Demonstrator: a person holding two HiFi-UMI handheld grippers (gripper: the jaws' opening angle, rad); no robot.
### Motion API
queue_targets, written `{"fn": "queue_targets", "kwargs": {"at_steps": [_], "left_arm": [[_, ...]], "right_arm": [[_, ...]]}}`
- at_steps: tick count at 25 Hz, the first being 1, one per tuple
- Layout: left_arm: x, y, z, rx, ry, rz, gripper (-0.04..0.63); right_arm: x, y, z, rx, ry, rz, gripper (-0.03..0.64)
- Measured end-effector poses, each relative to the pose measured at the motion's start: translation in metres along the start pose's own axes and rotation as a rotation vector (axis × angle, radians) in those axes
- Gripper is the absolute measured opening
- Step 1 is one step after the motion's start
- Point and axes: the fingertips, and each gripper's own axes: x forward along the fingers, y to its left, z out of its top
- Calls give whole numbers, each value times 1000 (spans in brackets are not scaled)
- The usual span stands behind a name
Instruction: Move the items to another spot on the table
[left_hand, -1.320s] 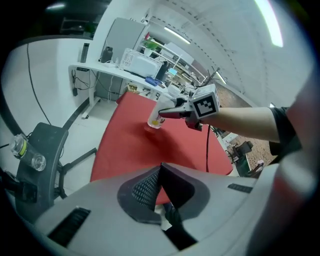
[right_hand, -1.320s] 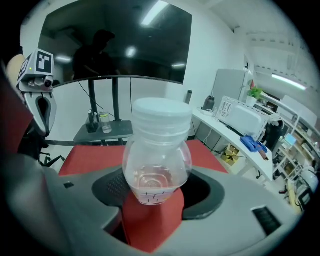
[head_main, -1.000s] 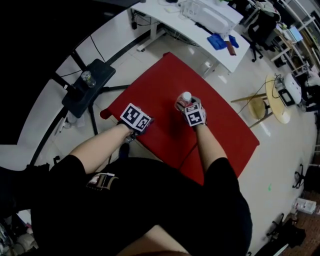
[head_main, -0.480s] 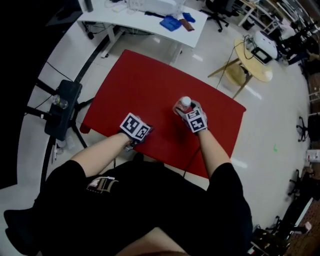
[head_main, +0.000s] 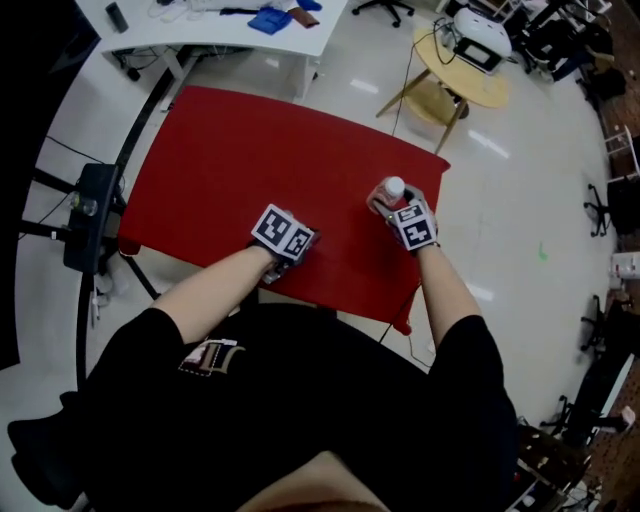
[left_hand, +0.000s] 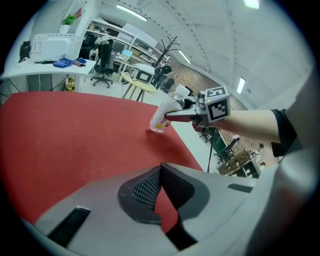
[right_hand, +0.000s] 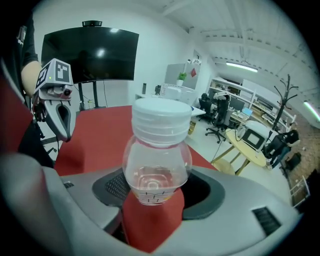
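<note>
The right gripper (right_hand: 155, 194) is clamping a small bottle (right_hand: 157, 165) by the lower, rounded part of its clear body, its jaws standing wide because the bottle fills the gap, with a dark ribbed pad (right_hand: 117, 186) pressing in on each side. Gripping low is leaving the white cap (right_hand: 161, 120) and neck free above the jaws, and it is probably keeping the base close to the red table (head_main: 230, 150) so the bottle can be set down upright at a new spot. The bottle is sitting over the near right part of the table, close to its right edge; whether its base is touching the cloth or hanging just above it cannot be told from these views. The left gripper (left_hand: 161, 169) is resting over the near middle of the table, well apart from the bottle, with its jaw tips together and nothing between them, so it is most likely just waiting out of the way while the right one is doing the carrying. The bottle's long axis is running from base to cap and is pointing roughly straight up: the right gripper view is showing it upright with the cap on top, while the left gripper view is showing it leaning a little, cap tipped right toward the holding gripper and base angled left
</note>
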Motion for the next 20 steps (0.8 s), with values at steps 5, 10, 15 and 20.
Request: {"fn": "queue_targets", "kwargs": {"at_steps": [5,10,15,20], "left_arm": [[68,-76,23,-4,-9,-23,-9],[104,-110,28,-3,10,-20,-9],[119,-116,20,-15,38,-8,-9],[122,-114,19,-11,56,-4,-9]], "right_arm": [[-43,-51,-80,-30,47,8,301],[-51,-60,-131,-10,54,54,301],[-51,-57,-155,55,-12,44,307],[-45,-59,-159,139,-56,10,321]]}}
